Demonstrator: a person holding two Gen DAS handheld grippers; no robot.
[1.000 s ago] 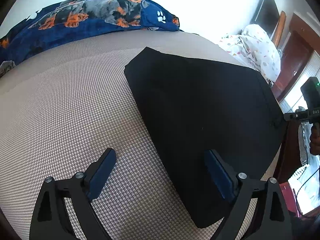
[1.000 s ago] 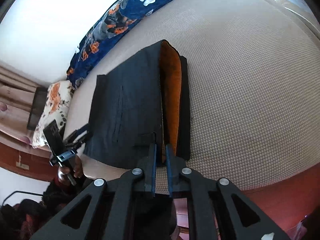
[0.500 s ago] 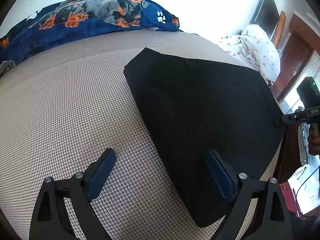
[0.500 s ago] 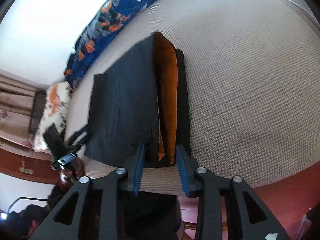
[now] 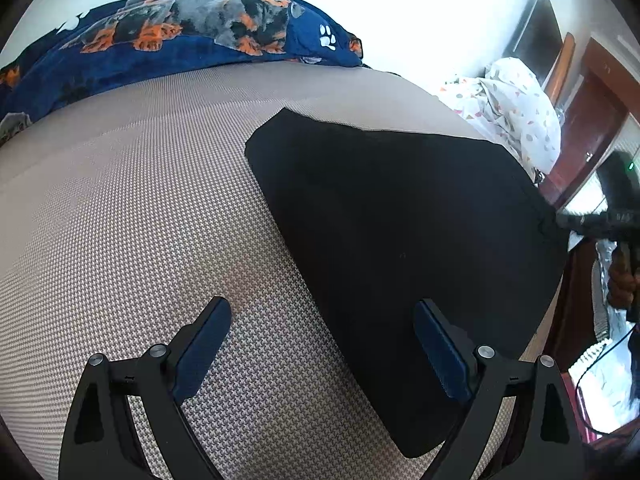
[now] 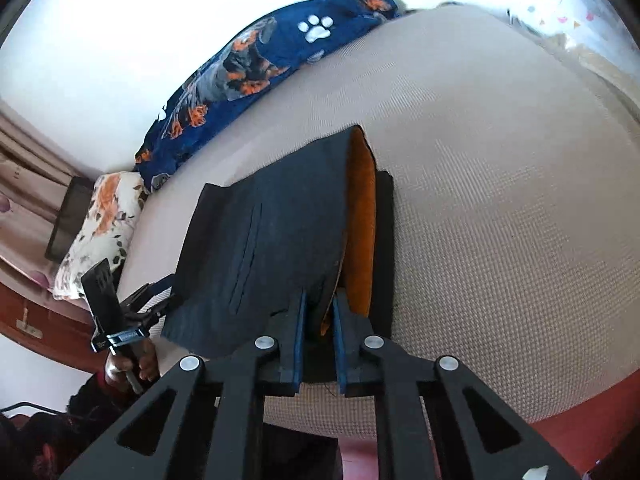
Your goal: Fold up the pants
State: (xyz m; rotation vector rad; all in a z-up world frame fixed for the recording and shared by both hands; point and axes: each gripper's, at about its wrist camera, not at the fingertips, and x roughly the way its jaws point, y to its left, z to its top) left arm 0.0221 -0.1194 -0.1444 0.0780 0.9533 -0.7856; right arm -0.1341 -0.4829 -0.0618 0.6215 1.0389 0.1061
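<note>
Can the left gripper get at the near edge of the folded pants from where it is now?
Probably yes. The left gripper is open, and its right finger already hangs over the black pants on the bed. Nothing lies between them.

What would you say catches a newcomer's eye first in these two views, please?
Most striking is the black pants, folded on the beige bed, with a bright orange lining showing along one side in the right wrist view. The right gripper has its jaws close together at the near edge of the pants. Behind lies a blue blanket with dog prints, along the bed's far edge.
</note>
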